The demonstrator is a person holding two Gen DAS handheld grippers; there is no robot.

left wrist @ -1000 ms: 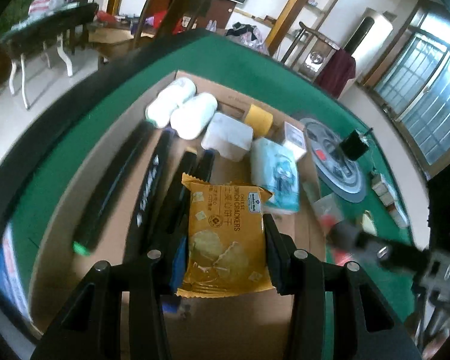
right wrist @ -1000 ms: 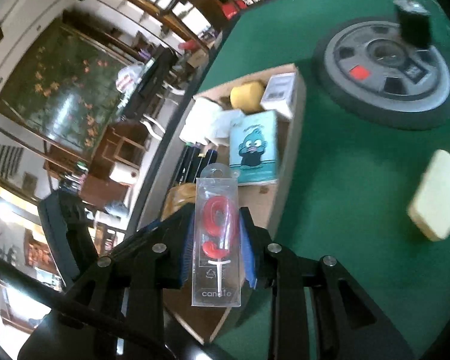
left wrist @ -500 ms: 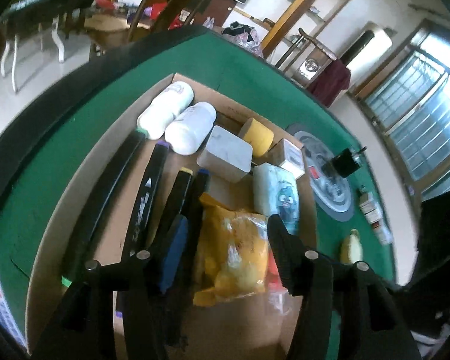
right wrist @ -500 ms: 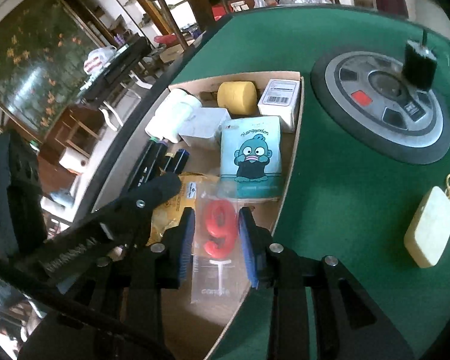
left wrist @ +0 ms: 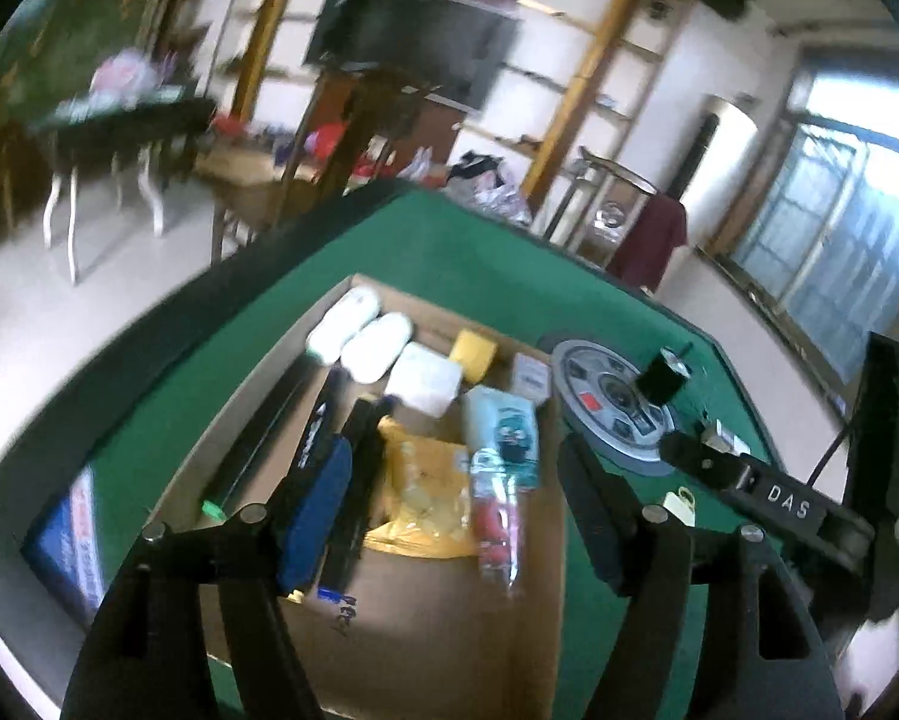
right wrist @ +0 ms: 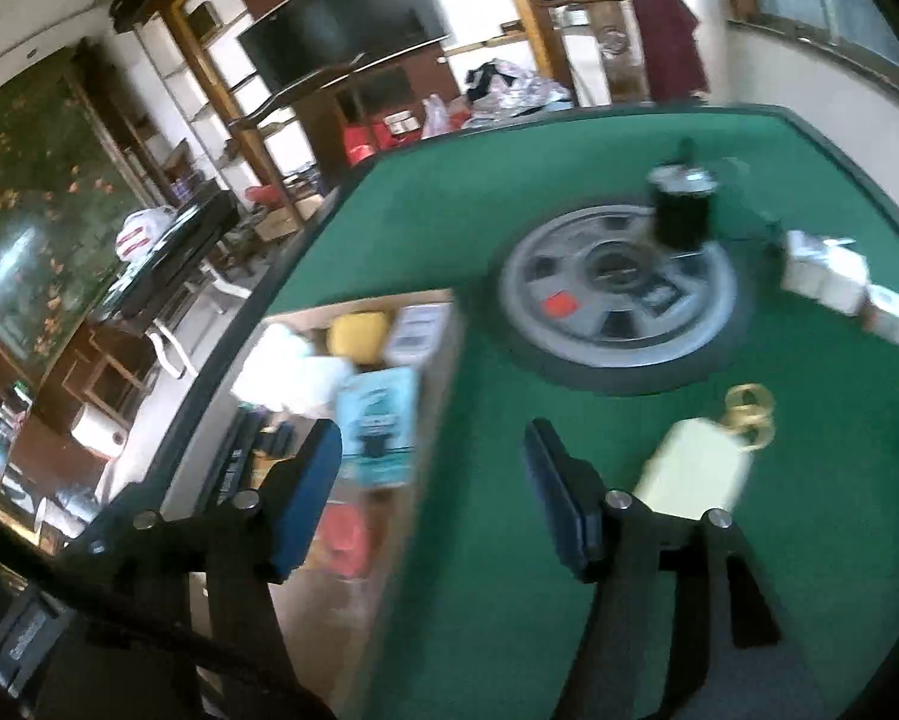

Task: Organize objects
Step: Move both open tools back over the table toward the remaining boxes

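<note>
A shallow cardboard box (left wrist: 449,630) lies on the green table. In it rest the yellow cracker packet (left wrist: 422,495) and, to its right, the clear pack with the red number candle (left wrist: 497,519). My left gripper (left wrist: 452,516) hangs above them, its jaws opening, with nothing between the pads. My right gripper (right wrist: 434,495) is over the box's right edge (right wrist: 431,420), jaws also opening and empty. The red candle (right wrist: 344,534) shows blurred behind its left finger. A cream keyring tag (right wrist: 698,468) lies on the felt to the right.
The box also holds black markers (left wrist: 317,438), two white bottles (left wrist: 359,333), a white block (left wrist: 422,378), a yellow roll (left wrist: 475,351), a small carton (left wrist: 530,372) and a teal cartoon pack (left wrist: 503,426). A grey weight plate (right wrist: 620,294) bears a black motor (right wrist: 683,210). White boxes (right wrist: 833,276) lie far right.
Both grippers let go: the cracker packet and the candle pack now lie in the box. Both grippers opened wider and rose back from the box, tilting up toward the room.
</note>
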